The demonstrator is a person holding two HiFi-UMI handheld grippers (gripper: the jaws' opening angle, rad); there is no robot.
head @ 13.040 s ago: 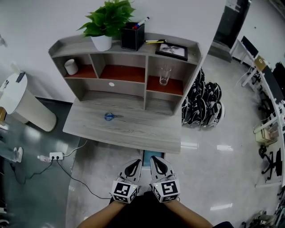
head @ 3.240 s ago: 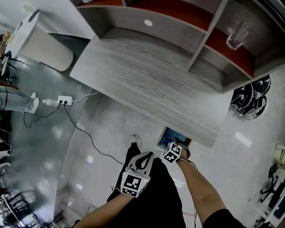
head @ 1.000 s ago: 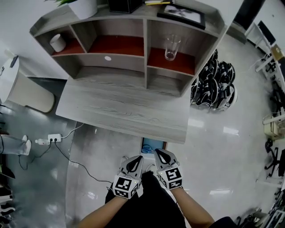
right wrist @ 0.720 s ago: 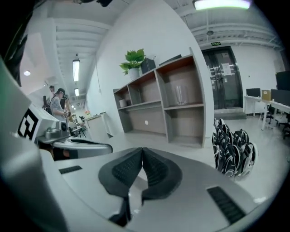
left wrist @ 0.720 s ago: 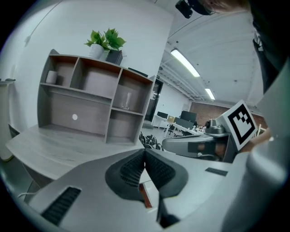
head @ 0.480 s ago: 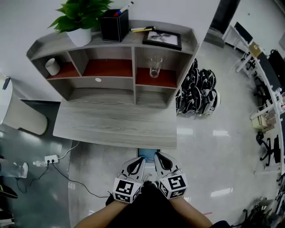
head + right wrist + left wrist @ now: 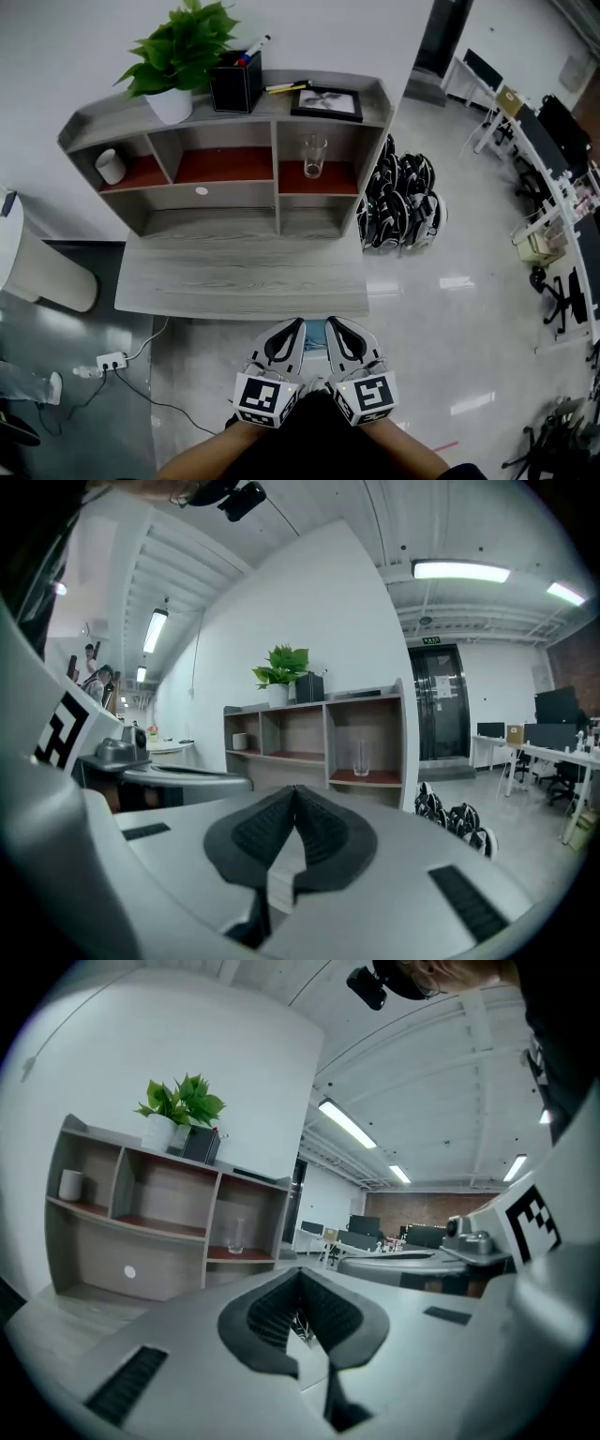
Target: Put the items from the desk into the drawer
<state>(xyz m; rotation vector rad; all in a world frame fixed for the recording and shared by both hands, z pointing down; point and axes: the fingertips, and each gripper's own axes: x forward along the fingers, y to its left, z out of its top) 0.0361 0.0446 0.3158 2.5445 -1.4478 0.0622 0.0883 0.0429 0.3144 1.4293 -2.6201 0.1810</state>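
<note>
Seen from above, a person stands facing a grey wooden counter (image 7: 234, 281). Nearest, the left gripper (image 7: 292, 328) and the right gripper (image 7: 335, 328) are held side by side close to the body, pointing roughly level towards the counter. Both pairs of jaws are pressed together with nothing between them.

Between the two grippers, just under the counter's near edge towards its right, a sliver of blue shows. This is probably the inside of the drawer (image 7: 316, 331) (too little is visible to say what lies in it). The counter top itself is bare.

Beyond it rises a shelf unit (image 7: 275, 178) holding a white cup (image 7: 111, 166) at far left and a clear glass (image 7: 314, 156) at right. On top stand a plant (image 7: 178, 56), a black pen holder (image 7: 235, 86) and a picture frame (image 7: 326, 102).

With the counter top bare, the putting-away looks finished. The likely next move is lowering a gripper to push the drawer shut, if it stands open.
</note>
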